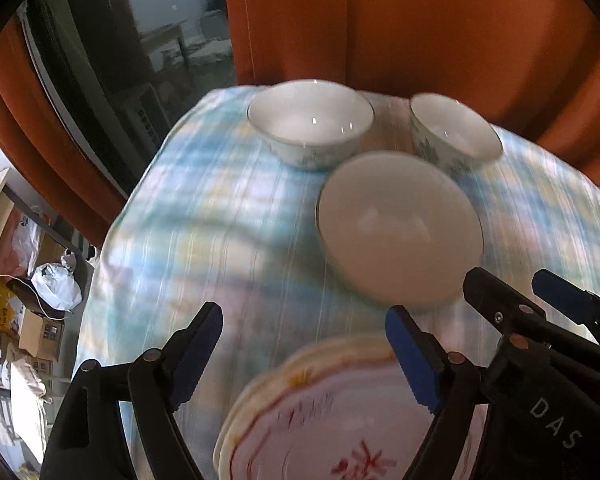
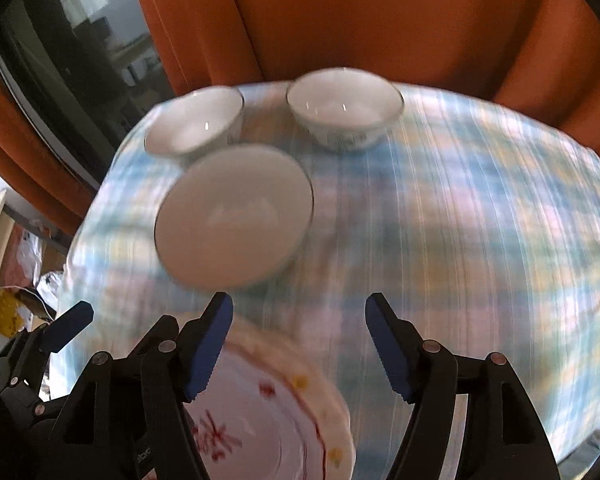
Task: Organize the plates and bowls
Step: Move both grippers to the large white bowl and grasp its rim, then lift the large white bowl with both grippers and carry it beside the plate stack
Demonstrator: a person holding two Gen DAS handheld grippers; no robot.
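Observation:
Three white bowls stand on a table with a blue checked cloth (image 1: 204, 216). The nearest bowl (image 1: 400, 228) (image 2: 234, 216) is plain white. Behind it stand a bowl at the left (image 1: 310, 122) (image 2: 194, 126) and a bowl at the right (image 1: 454, 134) (image 2: 344, 106), both patterned outside. A stack of plates with red markings (image 1: 340, 424) (image 2: 276, 412) lies at the near edge. My left gripper (image 1: 304, 354) is open and empty above the plates. My right gripper (image 2: 300, 346) is open and empty just right of the plates; it also shows in the left wrist view (image 1: 512, 296).
Orange curtains (image 1: 440, 32) hang behind the table, with a dark glass door (image 1: 140, 40) at the left. Boxes and bags (image 1: 40, 300) lie on the floor at the left. The cloth (image 2: 480, 220) spreads to the right of the bowls.

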